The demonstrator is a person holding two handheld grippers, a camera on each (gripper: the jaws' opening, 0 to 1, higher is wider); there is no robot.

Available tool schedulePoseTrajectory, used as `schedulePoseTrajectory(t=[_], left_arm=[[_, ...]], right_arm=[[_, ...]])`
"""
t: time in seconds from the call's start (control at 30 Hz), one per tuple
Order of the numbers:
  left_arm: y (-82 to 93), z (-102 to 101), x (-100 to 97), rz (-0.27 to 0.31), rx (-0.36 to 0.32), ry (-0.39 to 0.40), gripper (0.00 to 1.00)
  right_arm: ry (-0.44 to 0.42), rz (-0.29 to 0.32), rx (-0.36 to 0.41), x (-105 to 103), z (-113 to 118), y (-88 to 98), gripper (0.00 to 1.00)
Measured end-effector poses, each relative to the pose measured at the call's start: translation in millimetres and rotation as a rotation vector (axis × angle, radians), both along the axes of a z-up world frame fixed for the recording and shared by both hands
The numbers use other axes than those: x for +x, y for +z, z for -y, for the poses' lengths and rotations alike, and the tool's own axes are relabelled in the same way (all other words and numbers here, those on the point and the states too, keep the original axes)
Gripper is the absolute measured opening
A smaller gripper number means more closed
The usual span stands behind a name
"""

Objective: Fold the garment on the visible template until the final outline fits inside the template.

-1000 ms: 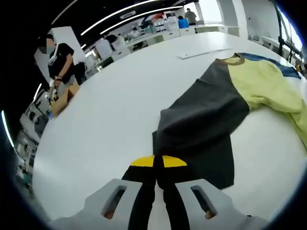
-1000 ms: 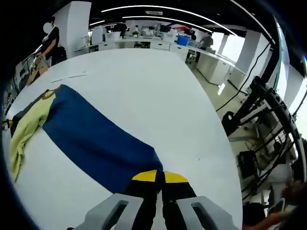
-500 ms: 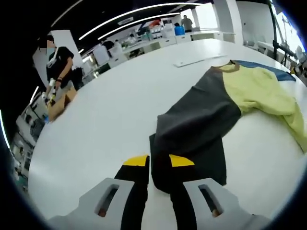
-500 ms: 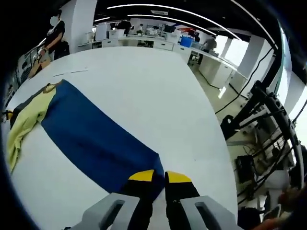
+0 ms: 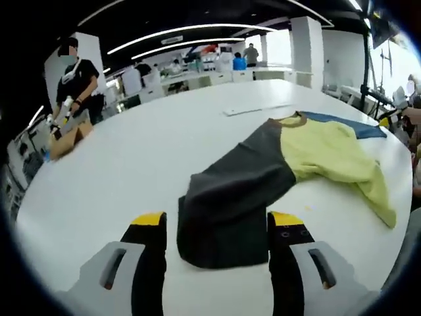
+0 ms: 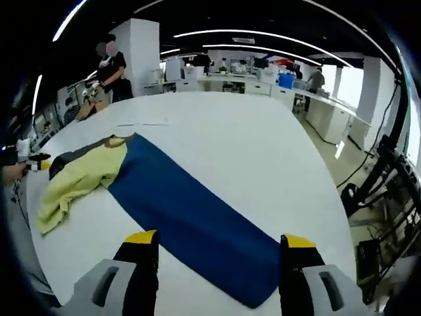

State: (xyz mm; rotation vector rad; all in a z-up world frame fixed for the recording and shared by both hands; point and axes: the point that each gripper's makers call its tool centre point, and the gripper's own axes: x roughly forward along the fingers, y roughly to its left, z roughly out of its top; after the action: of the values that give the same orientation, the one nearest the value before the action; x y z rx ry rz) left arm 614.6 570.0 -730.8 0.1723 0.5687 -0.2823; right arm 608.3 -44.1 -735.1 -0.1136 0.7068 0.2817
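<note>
lying spread across the white surface (image 5: 131,171), the garment (image 5: 309,148) is a three-colour shirt: a grey sleeve (image 5: 230,197) reaches toward the lower middle of the left gripper view, a yellow body sits at right of centre, and a blue sleeve (image 6: 191,224) runs diagonally to the lower middle of the right gripper view. the grey sleeve's end looks doubled back on itself, which reads as a first fold toward the body; the blue sleeve lies flat and full length, so that side seems not yet folded.

the left hand-held gripper (image 5: 222,224) stands wide apart, holding nothing, its jaws straddling the grey end from above. the right hand-held gripper (image 6: 217,245) is equally wide and empty, framing the blue sleeve's end.

no template outline is clear to me; a thin pale strip (image 5: 256,108) lies beyond the collar. around the surface is a bright open workshop with white benches, ceiling light strips, and a person (image 5: 75,76) at the upper left.
</note>
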Motion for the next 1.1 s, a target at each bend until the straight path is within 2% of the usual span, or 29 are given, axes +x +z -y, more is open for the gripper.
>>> schedulePoseTrajectory(t=[0.13,0.37,0.63,0.93,1.07,1.1], left_arm=[[15.3,18,-7.7,0.041,-0.034,-0.049,0.71],[32.6,44,-20.9,0.087,-0.09,-0.121,0.87],[41.7,62,-31.8,0.11,-0.15,-0.158,0.99],[46.6,80,-46.2,0.111,-0.166,-0.207,0.99],[48.7,88,-53.7,0.11,-0.17,-0.235,0.99],[48.4,85,-52.7,0.109,-0.169,-0.236,0.99]], right_arm=[[0.127,0.01,-0.02,-8,-30,2.7,0.86],[0.31,0.003,0.055,-29,-91,8.3,0.99],[0.432,0.03,0.074,-40,-142,20.9,0.99],[0.575,0.028,0.124,-62,-203,27.6,0.99],[0.625,0.024,0.119,-72,-226,25.5,0.98],[0.645,0.023,0.122,-74,-232,25.5,0.98]])
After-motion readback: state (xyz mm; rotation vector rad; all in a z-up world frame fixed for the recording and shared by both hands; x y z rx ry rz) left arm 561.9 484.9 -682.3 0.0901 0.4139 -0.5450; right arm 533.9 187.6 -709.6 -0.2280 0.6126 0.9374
